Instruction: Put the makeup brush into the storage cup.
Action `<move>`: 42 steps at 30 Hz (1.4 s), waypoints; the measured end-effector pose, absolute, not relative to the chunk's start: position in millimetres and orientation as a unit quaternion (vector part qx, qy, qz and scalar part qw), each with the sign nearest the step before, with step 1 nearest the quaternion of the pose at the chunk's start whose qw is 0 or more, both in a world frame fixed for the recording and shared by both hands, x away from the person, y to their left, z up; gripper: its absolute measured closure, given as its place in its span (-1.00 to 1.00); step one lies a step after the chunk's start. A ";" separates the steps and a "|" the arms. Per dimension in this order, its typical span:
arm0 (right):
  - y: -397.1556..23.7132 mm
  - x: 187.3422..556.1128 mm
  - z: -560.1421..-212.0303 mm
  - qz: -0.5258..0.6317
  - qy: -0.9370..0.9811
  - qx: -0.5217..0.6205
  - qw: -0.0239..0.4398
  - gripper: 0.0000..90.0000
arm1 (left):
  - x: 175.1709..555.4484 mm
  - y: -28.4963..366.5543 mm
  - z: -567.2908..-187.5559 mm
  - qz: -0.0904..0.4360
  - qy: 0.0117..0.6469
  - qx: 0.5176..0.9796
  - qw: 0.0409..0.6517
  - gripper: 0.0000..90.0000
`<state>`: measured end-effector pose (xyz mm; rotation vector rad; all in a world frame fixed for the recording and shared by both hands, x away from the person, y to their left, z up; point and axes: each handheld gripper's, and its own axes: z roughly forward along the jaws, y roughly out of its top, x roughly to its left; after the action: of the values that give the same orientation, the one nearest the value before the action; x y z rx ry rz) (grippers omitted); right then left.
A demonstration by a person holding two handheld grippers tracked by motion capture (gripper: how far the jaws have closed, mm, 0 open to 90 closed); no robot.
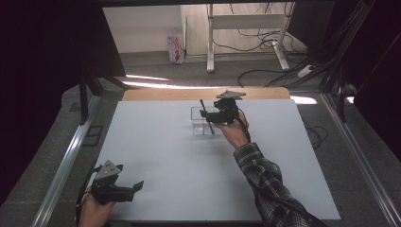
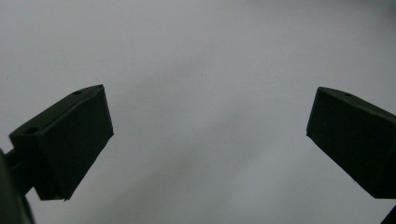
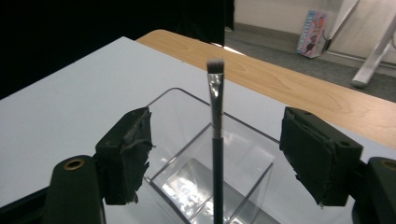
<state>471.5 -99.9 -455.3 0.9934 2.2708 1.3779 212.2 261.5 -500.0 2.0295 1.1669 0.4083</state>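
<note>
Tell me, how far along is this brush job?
Done, it seems: the brush stands in the clear box, bristles up. In hand: nothing; the right gripper is open around the brush. The left gripper waits open near the table's front edge. What's left is unclear.

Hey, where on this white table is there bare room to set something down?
The white tabletop is bare between the left claw at the near left corner and the clear plastic box. The right side past the plaid sleeve is free too. It is crowded only at the box, where the brush stands between the open right claw.
</note>
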 end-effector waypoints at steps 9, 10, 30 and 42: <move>-96.3 468.7 -450.2 0.477 0.801 0.333 0.144 -0.55 | 212.2 261.6 -500.0 0.159 0.456 0.792 0.374 -0.98; -96.0 468.4 -450.0 0.475 0.802 0.332 0.142 -0.56 | 212.2 261.6 -499.9 0.159 0.456 0.792 0.374 -0.98; -95.3 455.5 -440.9 0.451 0.825 0.313 0.133 -0.82 | 212.5 261.7 -500.1 0.157 0.457 0.792 0.375 -0.98; -100.5 443.6 -438.8 0.441 0.836 0.300 0.128 -0.87 | 213.1 261.6 -500.3 0.156 0.457 0.792 0.374 -0.99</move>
<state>443.6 -100.5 -438.8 0.8727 2.4310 1.2829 213.1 261.6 -500.3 2.0287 1.1696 0.3989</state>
